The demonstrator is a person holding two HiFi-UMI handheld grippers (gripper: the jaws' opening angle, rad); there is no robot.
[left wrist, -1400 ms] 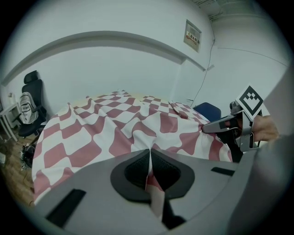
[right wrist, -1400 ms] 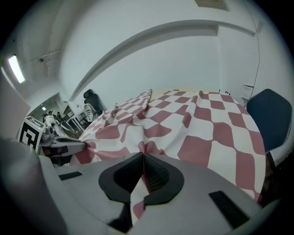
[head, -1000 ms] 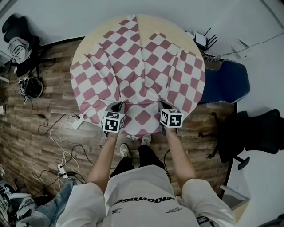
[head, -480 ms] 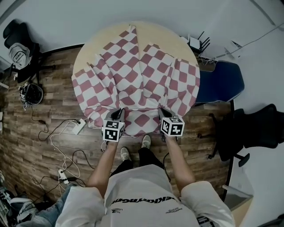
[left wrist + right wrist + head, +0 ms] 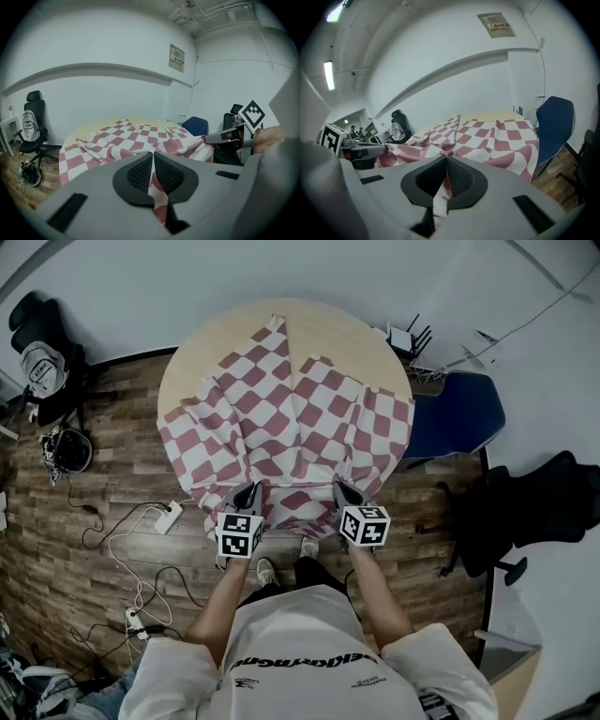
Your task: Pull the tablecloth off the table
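Light even, diffuse, somewhat dim, colours muted; we see a strip light (image 5: pixel 329 75) glowing at upper left in the right gripper view; tablecloth (image 5: pixel 291 418) folds carry only soft shading; both gripper views have a dark round vignette and strong fisheye bending; left gripper (image 5: pixel 153 158) and right gripper (image 5: pixel 446 163) bodies slightly soft up close; head view bowed at its edges

White walls (image 5: pixel 141 287), wood plank floor (image 5: pixel 84 484), blue chair (image 5: pixel 457 418), black office chair (image 5: pixel 534 512), loose cables (image 5: pixel 141 563)
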